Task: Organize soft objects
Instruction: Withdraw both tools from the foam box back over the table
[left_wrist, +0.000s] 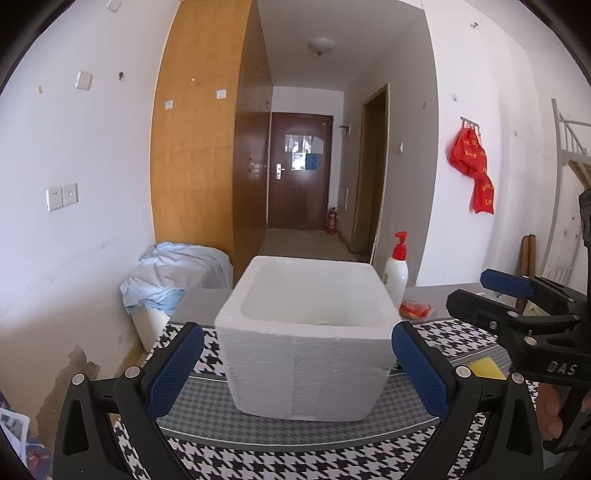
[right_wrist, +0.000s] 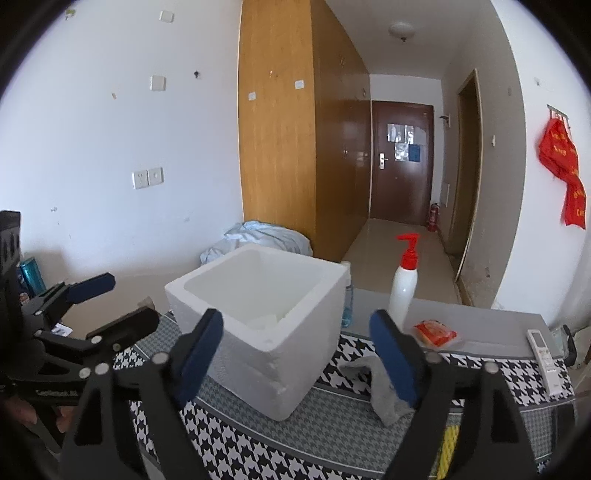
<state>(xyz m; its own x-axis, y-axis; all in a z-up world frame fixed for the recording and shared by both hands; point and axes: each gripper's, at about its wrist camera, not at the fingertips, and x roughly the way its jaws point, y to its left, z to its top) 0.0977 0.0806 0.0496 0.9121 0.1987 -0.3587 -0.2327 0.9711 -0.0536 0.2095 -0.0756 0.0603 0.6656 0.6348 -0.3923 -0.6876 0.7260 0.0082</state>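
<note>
A white foam box (left_wrist: 303, 347) stands open-topped on the houndstooth cloth (left_wrist: 258, 458). My left gripper (left_wrist: 297, 332) is open, its blue pads wide apart just short of the box's front corners, nothing held. My right gripper (right_wrist: 297, 319) is also open and empty, facing the foam box (right_wrist: 258, 317) from its right corner. A grey cloth (right_wrist: 384, 395) lies crumpled on the table behind the right finger. Something white and crumpled lies on the box floor (right_wrist: 266, 322). A yellow sponge (left_wrist: 485, 367) lies right of the box. Each gripper shows in the other's view: right gripper (left_wrist: 471, 290), left gripper (right_wrist: 131, 299).
A white pump bottle with a red top (right_wrist: 402, 291) and a red packet (right_wrist: 434, 332) stand behind the box. A remote control (right_wrist: 543, 350) lies at the table's right edge. A heap of pale blue sheet (left_wrist: 173, 277) sits back left. Cans (right_wrist: 31, 273) stand at far left.
</note>
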